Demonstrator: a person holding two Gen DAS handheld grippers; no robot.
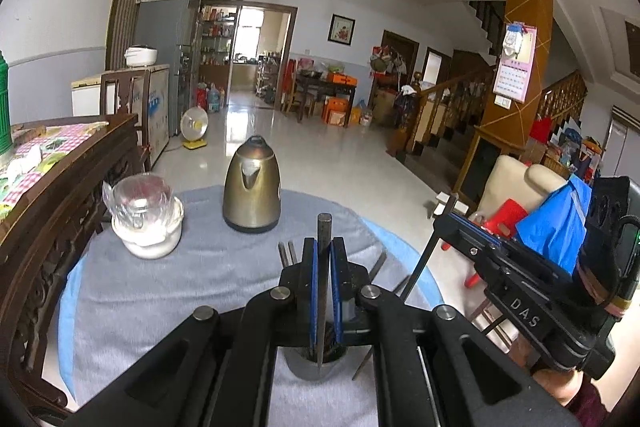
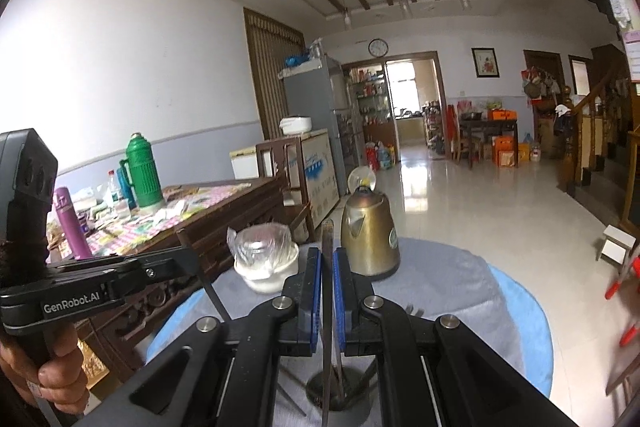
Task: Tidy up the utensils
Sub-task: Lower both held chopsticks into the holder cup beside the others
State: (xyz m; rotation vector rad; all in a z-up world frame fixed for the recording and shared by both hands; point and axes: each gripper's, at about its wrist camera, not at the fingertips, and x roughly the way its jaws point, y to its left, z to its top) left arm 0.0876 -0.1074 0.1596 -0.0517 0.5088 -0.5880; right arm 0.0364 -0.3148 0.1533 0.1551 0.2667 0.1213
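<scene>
1. Your left gripper [image 1: 323, 281] and right gripper [image 2: 327, 291] each clench an upright utensil [image 1: 324, 251] above the holder [image 1: 316, 363], near the table's [image 1: 160, 291] front edge.
2. Lower crookedly and it may snag the rim; the holder could tip.

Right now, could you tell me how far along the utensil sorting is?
Partly done. Several utensils already stand in the gray holder. In hand: the left tongs are shut on a flat metal handle directly over the holder, and the right tongs grip another handle the same way. Left: lowering and releasing both. Whether more utensils lie elsewhere on the table isn't visible.
</scene>
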